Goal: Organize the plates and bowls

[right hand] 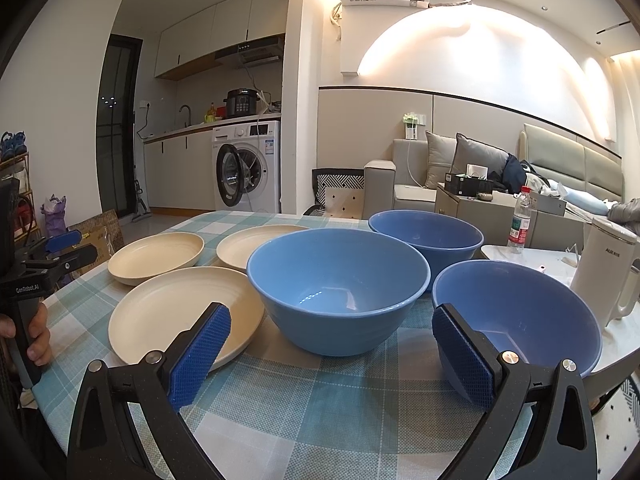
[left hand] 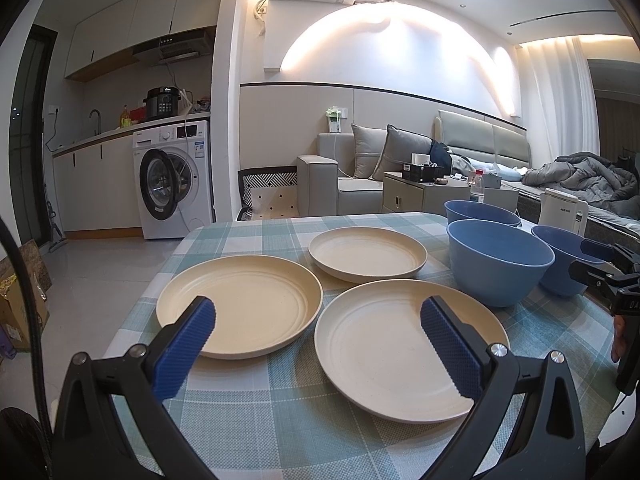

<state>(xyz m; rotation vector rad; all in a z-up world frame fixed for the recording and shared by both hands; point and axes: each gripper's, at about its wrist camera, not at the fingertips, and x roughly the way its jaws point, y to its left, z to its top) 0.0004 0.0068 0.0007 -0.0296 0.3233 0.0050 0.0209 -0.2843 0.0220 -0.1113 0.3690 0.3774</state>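
Note:
Three cream plates lie on the checked tablecloth: a left plate, a near plate and a far plate. Three blue bowls stand to their right: a middle bowl, a far bowl and a near right bowl. My left gripper hangs open above the gap between the left and near plates, holding nothing. My right gripper is open in front of the middle bowl, its right pad by the near right bowl's rim. The right gripper's tip shows at the left wrist view's right edge.
A white electric kettle stands on a white surface right of the bowls, with a water bottle behind. The table's left edge drops to the tiled floor. A hand holds the left gripper handle. Sofa and washing machine lie beyond.

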